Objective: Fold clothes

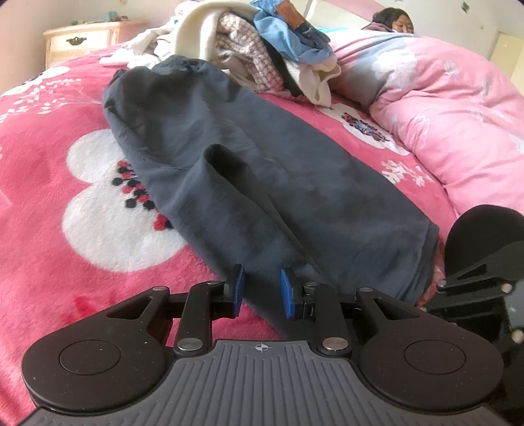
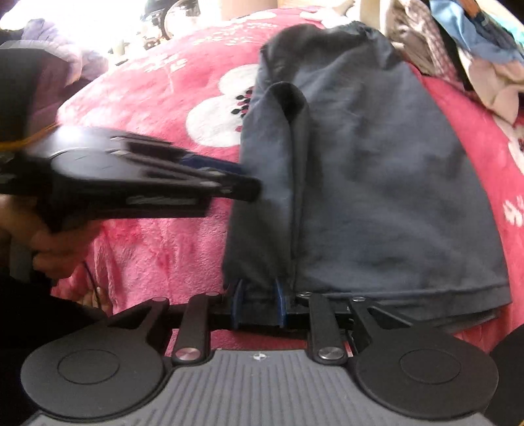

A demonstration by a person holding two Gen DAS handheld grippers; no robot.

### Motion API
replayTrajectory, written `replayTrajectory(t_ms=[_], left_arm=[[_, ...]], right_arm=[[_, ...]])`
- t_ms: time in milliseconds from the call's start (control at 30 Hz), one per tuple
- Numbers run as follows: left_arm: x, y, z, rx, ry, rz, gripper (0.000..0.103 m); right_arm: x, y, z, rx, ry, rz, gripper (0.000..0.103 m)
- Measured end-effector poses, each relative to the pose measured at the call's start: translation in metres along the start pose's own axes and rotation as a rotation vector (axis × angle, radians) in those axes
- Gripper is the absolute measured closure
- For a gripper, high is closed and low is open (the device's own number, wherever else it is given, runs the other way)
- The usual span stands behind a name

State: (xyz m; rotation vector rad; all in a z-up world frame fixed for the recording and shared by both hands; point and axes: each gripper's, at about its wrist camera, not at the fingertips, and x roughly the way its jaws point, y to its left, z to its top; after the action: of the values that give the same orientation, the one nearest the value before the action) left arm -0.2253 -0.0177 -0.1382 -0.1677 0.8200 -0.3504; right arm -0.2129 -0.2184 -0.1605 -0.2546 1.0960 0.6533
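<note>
Dark grey garment (image 1: 262, 170) is laid lengthwise on the pink floral blanket (image 1: 59, 236), filling the centre of both wrist views; one side panel is turned inward, forming a raised lengthwise fold (image 1: 229, 170). The spread-flat placement is judged to serve folding in stages.

Left gripper (image 1: 261, 292): jaws are seen parted, blue pads astride the near hem at lower centre, with no cloth pinched. In the right wrist view it enters blurred from mid-left, reaching toward the garment's side edge.

Right gripper (image 2: 259, 303): pads stand apart at the near hem, lower centre, with cloth lying between them; they do not appear to be pressed closed on it. Placement at the hem is judged a preparation for lifting that end.

A pile of unfolded clothes (image 1: 255, 49) is heaped at upper centre, a pink duvet (image 1: 458, 114) at upper right, a nightstand (image 1: 85, 42) at upper left.

A brown leather patch (image 1: 290, 13) on the pile's denim is noted, and dark print on the blanket (image 1: 365, 126); neither is legible.
</note>
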Motion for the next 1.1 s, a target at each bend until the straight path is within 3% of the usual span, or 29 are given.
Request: replayTrajectory(t_ms=[100,200,400,633,1100], left_arm=[[-0.016,0.002,-0.006,0.049,-0.010,0.003,0.079],[-0.027,-0.007,-0.017,0.194,0.003,0.016,0.079],[-0.028,-0.046,-0.043,0.645,-0.001,0.014,0.078],[-0.016,-0.060,-0.065,1.067,-0.054,-0.004,0.078],[-0.006,-0.066,-0.081,1.493,-0.123,-0.077,0.078]], right_arm=[[-0.001,-0.005,0.001,0.019,0.012,0.025,0.081],[-0.001,-0.013,0.004,0.062,0.038,0.071,0.081],[0.008,-0.043,0.021,0.191,0.131,0.184,0.081],[0.023,-0.069,0.033,0.300,0.230,0.250,0.082],[0.030,-0.072,0.032,0.332,0.258,0.282,0.082]])
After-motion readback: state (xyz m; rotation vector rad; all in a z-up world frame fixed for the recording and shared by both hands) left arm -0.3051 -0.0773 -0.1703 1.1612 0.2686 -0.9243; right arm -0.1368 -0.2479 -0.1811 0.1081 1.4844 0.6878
